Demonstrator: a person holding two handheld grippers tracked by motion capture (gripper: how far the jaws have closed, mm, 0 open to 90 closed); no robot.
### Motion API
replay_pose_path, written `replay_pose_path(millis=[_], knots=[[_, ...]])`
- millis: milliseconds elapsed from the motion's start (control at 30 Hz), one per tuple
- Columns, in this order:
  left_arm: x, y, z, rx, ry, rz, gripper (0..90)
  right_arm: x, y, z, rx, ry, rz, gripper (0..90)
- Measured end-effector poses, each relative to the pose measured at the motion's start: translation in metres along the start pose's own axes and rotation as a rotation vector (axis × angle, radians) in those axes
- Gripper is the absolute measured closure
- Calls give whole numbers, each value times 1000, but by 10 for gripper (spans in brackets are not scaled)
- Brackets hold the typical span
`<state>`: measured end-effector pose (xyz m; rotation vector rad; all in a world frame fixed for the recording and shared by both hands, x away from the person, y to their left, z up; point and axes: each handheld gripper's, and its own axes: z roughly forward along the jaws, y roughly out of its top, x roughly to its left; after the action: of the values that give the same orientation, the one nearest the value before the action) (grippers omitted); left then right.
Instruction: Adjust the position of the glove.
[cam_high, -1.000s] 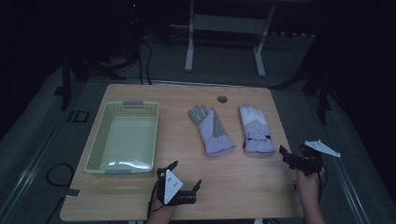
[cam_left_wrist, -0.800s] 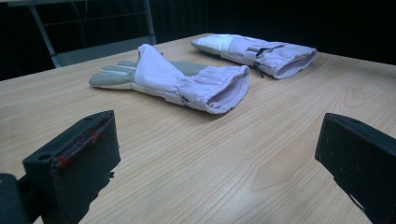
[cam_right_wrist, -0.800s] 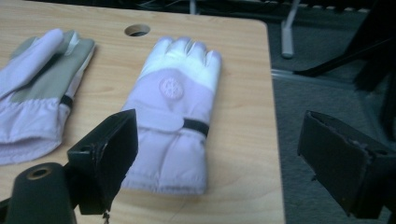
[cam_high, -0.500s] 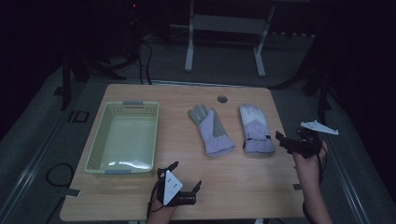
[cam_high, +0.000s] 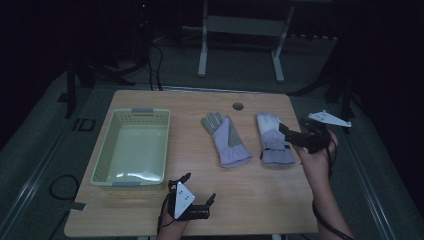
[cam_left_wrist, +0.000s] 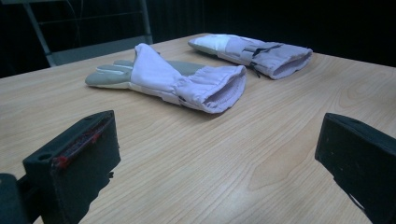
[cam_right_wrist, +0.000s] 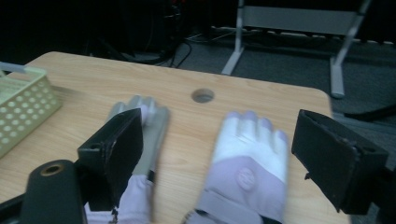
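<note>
Two lilac gloves lie flat on the wooden table. The left glove has a grey palm patch; the right glove has white fingertips. My right gripper hangs open just above the right glove's cuff side, its jaws straddling the glove. My left gripper rests open near the table's front edge, jaws wide, nothing between them, pointing toward the left glove's cuff.
A pale green plastic basket stands empty on the table's left half. A round cable hole sits near the far edge. Behind the table stands a metal frame on the dark floor.
My right gripper has risen from the table's right edge and moved forward and left over the right glove. The left gripper has stayed in place.
</note>
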<state>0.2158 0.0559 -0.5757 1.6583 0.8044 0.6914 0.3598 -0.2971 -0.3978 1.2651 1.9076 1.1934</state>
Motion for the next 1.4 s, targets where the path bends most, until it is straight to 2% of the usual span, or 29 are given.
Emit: replay_pose_path(millis=[33,67,100,133,200,233,300,333,467,500,667,867,900,933,1000,1067,1133,1300,1400], knots=[[0,0,0,0,0,0,0,0,0,0,0,0,0,185],[0,0,0,0,-1,2,0,9,5,9,15,25,-18,184],[0,0,0,0,-2,4,0,9,5,9,15,25,-18,184],[-1,0,0,-1,-4,6,0,19,9,20,29,45,-36,164],[-1,0,-1,-1,-6,6,0,28,13,31,48,84,-45,138],[0,0,-1,1,-7,5,0,28,13,31,48,84,-45,138],[0,0,-1,4,-8,-1,0,37,15,43,71,112,-46,143],[0,0,0,3,-8,-3,0,45,15,55,89,128,-56,157],[0,0,-1,2,-9,0,0,53,14,69,115,134,-83,168],[0,0,-1,0,-9,5,0,62,11,88,142,147,-95,200],[0,0,-1,1,-8,9,0,75,5,117,181,152,-115,241],[0,0,-1,0,-7,12,0,82,-6,150,236,167,-118,292],[0,0,-1,0,-7,12,0,82,-6,150,236,167,-118,292],[-1,0,-1,-1,-6,12,0,84,-11,161,260,146,-139,315],[-2,0,-1,-1,-6,16,0,84,-16,168,271,146,-140,357],[-2,0,-1,-2,-6,16,0,84,-21,175,291,112,-163,371],[-1,0,-1,-2,-7,12,0,84,-26,183,329,121,-137,372],[-2,0,-1,0,-3,16,0,87,-41,196,395,98,-145,404],[-2,0,-1,-2,0,23,0,85,-50,204,439,108,-108,423]])
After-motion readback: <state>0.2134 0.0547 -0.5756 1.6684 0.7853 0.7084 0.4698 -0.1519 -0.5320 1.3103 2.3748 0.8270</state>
